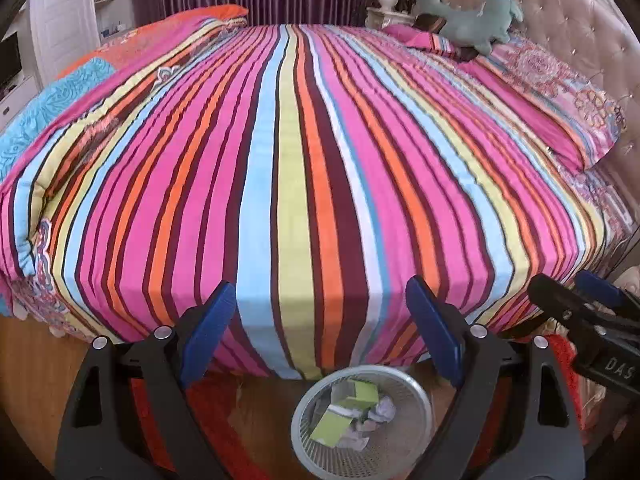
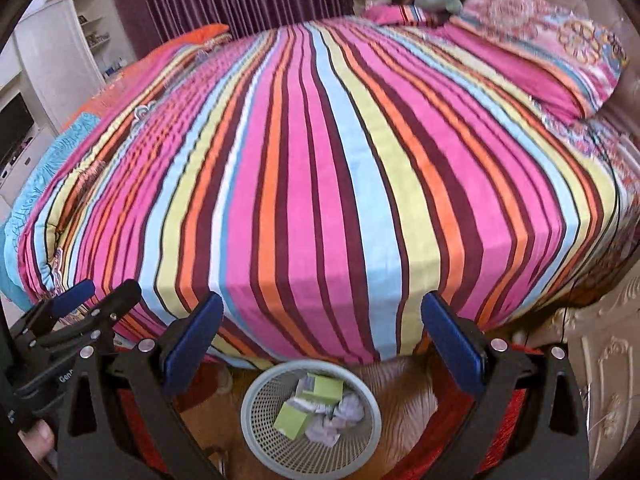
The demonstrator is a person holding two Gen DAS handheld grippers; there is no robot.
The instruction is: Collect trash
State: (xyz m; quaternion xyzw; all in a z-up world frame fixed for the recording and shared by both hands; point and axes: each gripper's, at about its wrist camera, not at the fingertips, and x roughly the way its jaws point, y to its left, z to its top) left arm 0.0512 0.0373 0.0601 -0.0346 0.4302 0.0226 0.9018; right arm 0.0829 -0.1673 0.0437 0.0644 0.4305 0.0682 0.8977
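Note:
A grey mesh waste basket [image 1: 416,396] stands on the wooden floor at the foot of the striped bed [image 1: 304,152]. It holds green cartons [image 1: 362,392] and crumpled white paper [image 1: 382,406]. It also shows in the right wrist view [image 2: 264,392], with cartons [image 2: 294,420] and paper [image 2: 348,406] inside. My left gripper [image 1: 320,300] is open and empty, above the basket. My right gripper [image 2: 322,310] is open and empty, above the basket too. Each gripper shows at the other view's edge: the right one [image 1: 576,292] and the left one [image 2: 104,294].
The striped bedspread [image 2: 320,140] fills most of both views. Patterned pillows [image 1: 560,92] and a teal plush toy [image 1: 476,20] lie by the tufted headboard [image 1: 580,12]. A red rug [image 2: 500,432] lies under the grippers. A white cabinet [image 2: 600,360] stands at right.

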